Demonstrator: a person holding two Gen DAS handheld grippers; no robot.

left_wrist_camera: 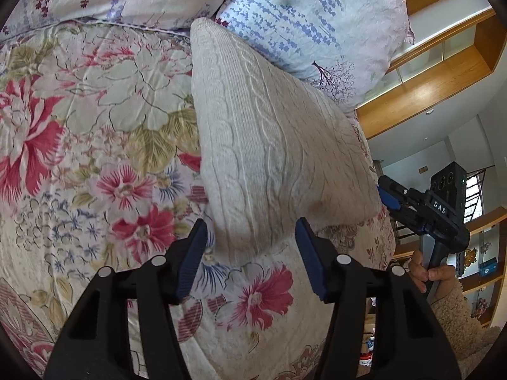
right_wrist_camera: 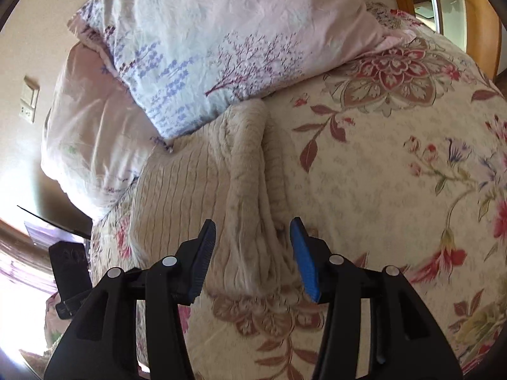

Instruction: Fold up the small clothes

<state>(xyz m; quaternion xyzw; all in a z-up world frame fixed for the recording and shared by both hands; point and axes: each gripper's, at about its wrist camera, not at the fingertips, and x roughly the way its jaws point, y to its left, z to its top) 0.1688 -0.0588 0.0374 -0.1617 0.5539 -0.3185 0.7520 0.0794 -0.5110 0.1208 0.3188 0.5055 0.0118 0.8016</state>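
Observation:
A cream cable-knit garment [left_wrist_camera: 266,145] lies flat on the floral bedspread [left_wrist_camera: 95,126], its far end touching a pillow. My left gripper [left_wrist_camera: 252,253] is open, its jaws astride the garment's near corner. In the left wrist view my right gripper [left_wrist_camera: 391,194] shows at the garment's right edge, held by a hand. In the right wrist view the garment [right_wrist_camera: 202,196] has a bunched ridge running down its middle. My right gripper [right_wrist_camera: 253,253] is open with that ridge's near end between its jaws.
Two floral pillows [left_wrist_camera: 310,22] lie at the head of the bed, one [right_wrist_camera: 206,53] overlapping the garment's far end. A wooden headboard and shelves [left_wrist_camera: 443,63] stand beyond. The bed's edge [left_wrist_camera: 389,240] drops off on the right in the left wrist view.

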